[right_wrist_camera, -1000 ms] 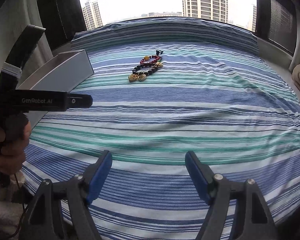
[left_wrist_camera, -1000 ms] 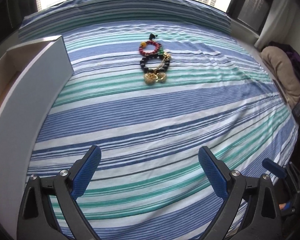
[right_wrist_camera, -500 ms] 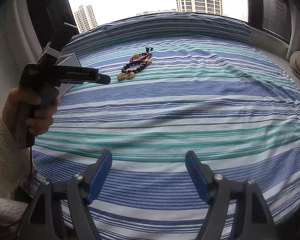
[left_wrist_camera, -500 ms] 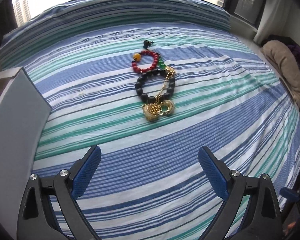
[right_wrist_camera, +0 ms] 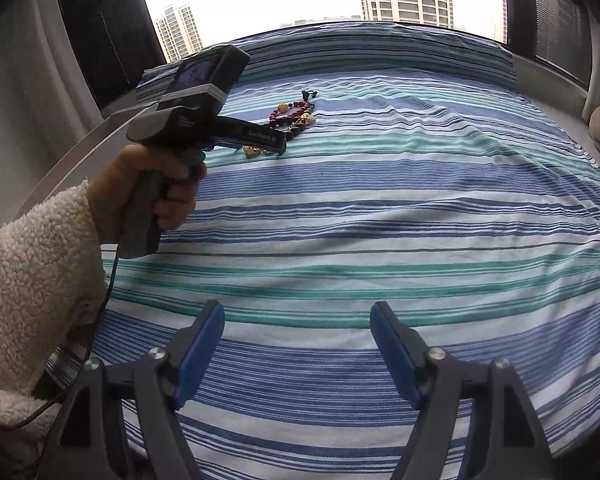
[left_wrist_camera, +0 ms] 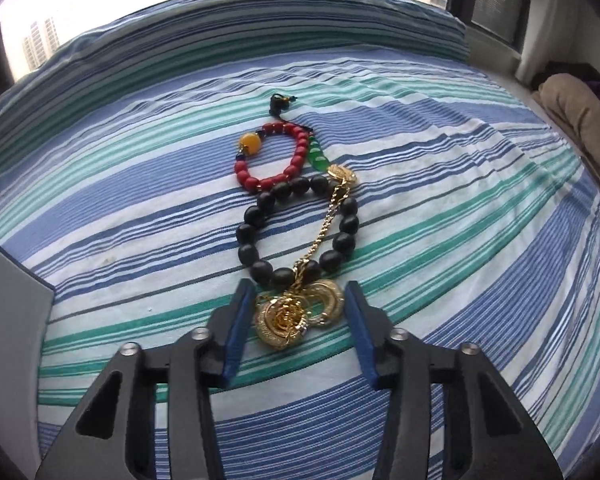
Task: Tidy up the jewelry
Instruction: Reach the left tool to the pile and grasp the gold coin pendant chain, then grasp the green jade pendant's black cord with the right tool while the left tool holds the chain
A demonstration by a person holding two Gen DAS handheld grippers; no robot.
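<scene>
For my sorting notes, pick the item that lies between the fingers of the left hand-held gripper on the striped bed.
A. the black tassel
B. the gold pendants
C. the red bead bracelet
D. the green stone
B: in the left wrist view the gold pendants sit between the blue fingers of the closing left hand-held gripper, while the red bead bracelet lies farther away beyond the black bead bracelet.

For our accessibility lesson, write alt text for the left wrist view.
The left gripper is closing around gold pendants on a striped bedsheet. Their chain crosses a black bead bracelet; a red bead bracelet lies beyond.
</scene>
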